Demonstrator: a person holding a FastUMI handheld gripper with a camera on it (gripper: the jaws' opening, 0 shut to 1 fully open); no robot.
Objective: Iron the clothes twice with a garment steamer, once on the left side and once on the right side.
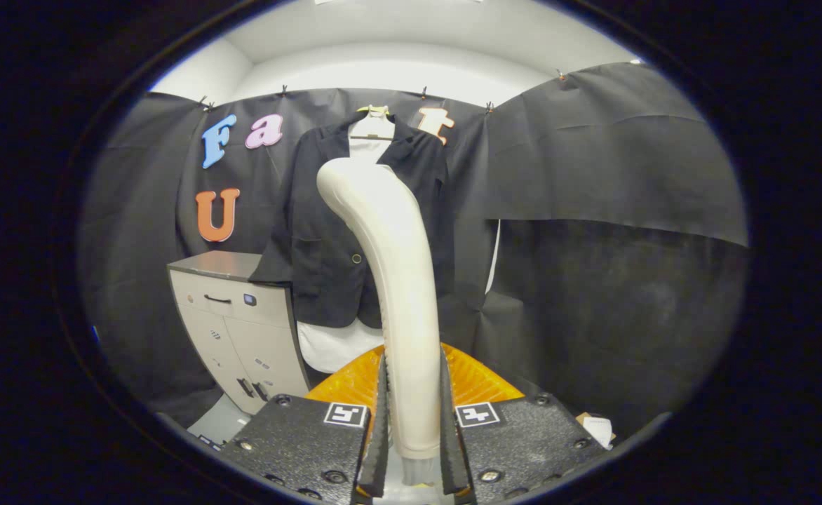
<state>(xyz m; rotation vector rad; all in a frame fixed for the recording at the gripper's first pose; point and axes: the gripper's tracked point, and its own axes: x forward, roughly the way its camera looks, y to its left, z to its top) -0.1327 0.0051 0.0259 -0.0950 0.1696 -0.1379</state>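
Tool point(414, 428) clenched on cream steamer handle point(397, 280), dark jacket point(334, 231) on hanger beyond; no legible labels.

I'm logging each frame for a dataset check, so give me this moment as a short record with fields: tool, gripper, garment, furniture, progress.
tool: cream garment steamer, handle upright between the fingers, head curving toward the jacket
gripper: gripper shut on the steamer's handle, both fingers pressing its sides
garment: dark jacket on a hanger against the booth wall, white cloth showing below its hem
furniture: pale cabinet beside the jacket, under its sleeve
progress: contact between steamer head and jacket cannot be told
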